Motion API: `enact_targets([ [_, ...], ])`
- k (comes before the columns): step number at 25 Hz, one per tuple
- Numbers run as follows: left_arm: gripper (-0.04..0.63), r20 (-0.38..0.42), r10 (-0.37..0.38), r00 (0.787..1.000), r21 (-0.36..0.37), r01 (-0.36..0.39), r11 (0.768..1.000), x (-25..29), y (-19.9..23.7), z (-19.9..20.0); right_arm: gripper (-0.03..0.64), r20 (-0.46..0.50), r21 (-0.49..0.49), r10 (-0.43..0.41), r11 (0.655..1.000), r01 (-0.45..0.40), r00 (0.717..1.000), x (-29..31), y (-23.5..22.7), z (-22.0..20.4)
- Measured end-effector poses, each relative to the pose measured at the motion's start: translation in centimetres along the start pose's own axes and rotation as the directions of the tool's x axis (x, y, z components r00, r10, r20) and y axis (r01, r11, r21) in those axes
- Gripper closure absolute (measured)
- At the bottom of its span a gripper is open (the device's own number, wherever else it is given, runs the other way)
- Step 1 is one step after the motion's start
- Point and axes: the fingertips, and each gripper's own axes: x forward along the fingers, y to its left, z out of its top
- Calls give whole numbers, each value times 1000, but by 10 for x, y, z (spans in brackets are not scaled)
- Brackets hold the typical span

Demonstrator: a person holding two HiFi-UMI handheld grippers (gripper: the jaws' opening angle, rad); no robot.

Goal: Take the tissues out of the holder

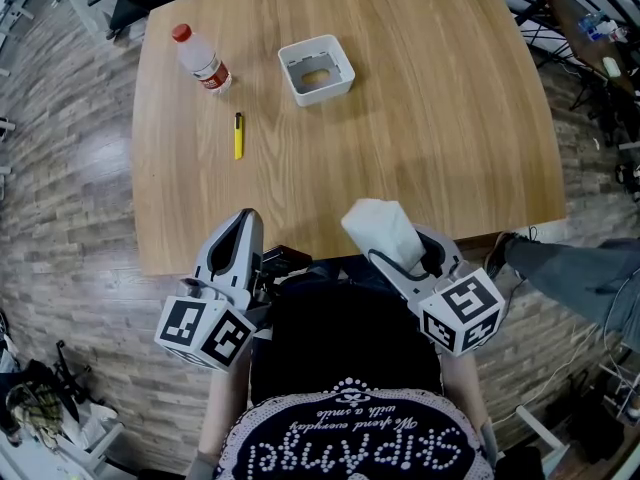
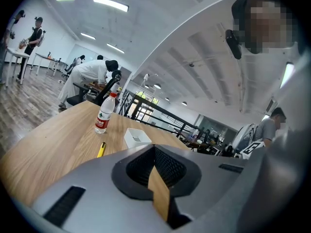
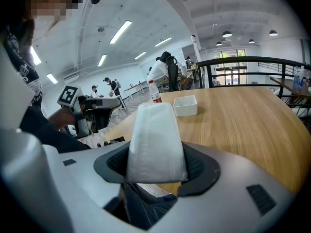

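The right gripper (image 1: pixel 405 250) is clamped on the tissue pack (image 1: pixel 380 228), one jaw pad pressing on each side of its near end. The pack is white and wrapped. Its long axis runs along the gripper's pointing line, and the free end projects forward past the jaw tips, away from the person and slightly towards the left in the head view. The pack is held at the near edge of the wooden table (image 1: pixel 450 118), well apart from the white square holder (image 1: pixel 316 69), which stands upright near the far side of the table. The left gripper (image 1: pixel 245 230) is at the same near edge; its jaws are closed together with nothing between them. A plastic bottle (image 1: pixel 201 60) lies left of the holder, and a yellow pen (image 1: pixel 238 135) lies nearer the person, its length running towards them.
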Motion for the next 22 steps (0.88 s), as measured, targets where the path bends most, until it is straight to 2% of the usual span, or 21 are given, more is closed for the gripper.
enact_targets([
  [9,590,-5,-14,1000,24,14,1000,1,-4,1,348,2,8,-3,1000,3,1000,-1,0,0],
  [13,590,-16,-34,999,138,36,990,4,-14,3,350,3,12,-5,1000,5,1000,-1,-1,-1],
  [18,589,-29,-63,998,288,69,955,7,-28,7,350,3,16,-6,1000,6,1000,-1,0,-2],
  [20,589,-40,-72,997,328,81,941,7,-32,6,350,4,18,-6,1000,6,1000,-1,0,-2],
  [22,590,-49,-78,996,338,89,937,7,-34,4,350,4,18,-6,1000,6,1000,-1,0,-3],
])
